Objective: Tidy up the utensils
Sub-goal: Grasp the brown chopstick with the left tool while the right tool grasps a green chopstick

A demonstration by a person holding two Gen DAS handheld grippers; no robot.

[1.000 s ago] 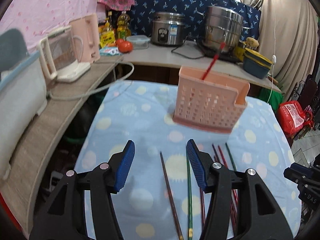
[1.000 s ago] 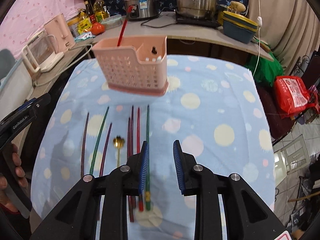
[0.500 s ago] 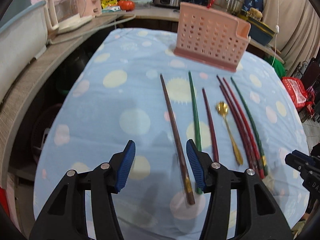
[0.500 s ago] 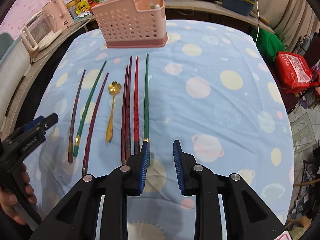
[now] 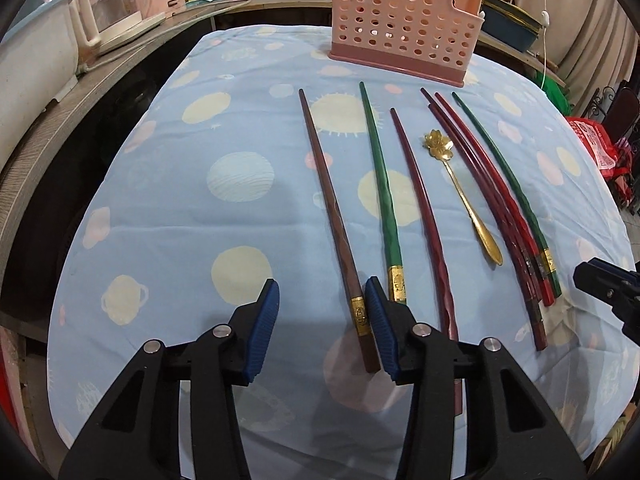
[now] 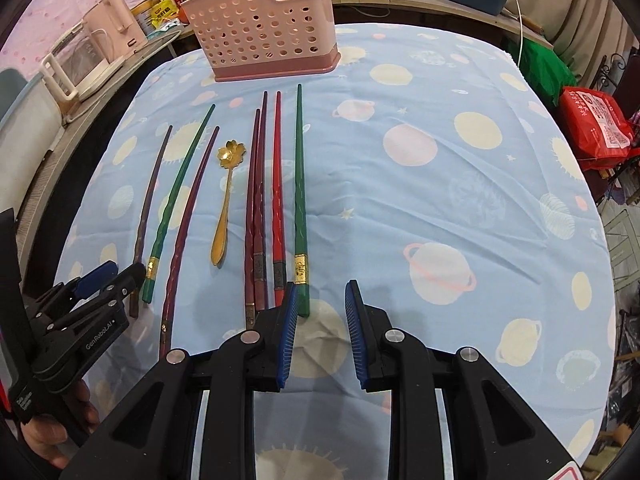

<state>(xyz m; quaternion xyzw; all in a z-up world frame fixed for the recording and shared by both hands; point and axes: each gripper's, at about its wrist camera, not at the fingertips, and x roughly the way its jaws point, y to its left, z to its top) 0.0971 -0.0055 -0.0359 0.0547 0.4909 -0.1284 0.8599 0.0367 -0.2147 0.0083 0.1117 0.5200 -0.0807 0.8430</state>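
Seven chopsticks (image 5: pixel 416 196) and spoon (image 5: pixel 464 192) lie loose on counter (image 5: pixel 160 220). Caddy (image 6: pixel 260 28) maybe holds something already. Left gripper (image 5: pixel 322 322) and right gripper (image 6: pixel 322 322) both spread, empty.

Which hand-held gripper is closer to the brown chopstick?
Left. The left hand-held gripper is open right at the brown chopstick's near end, which lies between its fingers. The right hand-held gripper is open over by the green chopstick at the row's other side.
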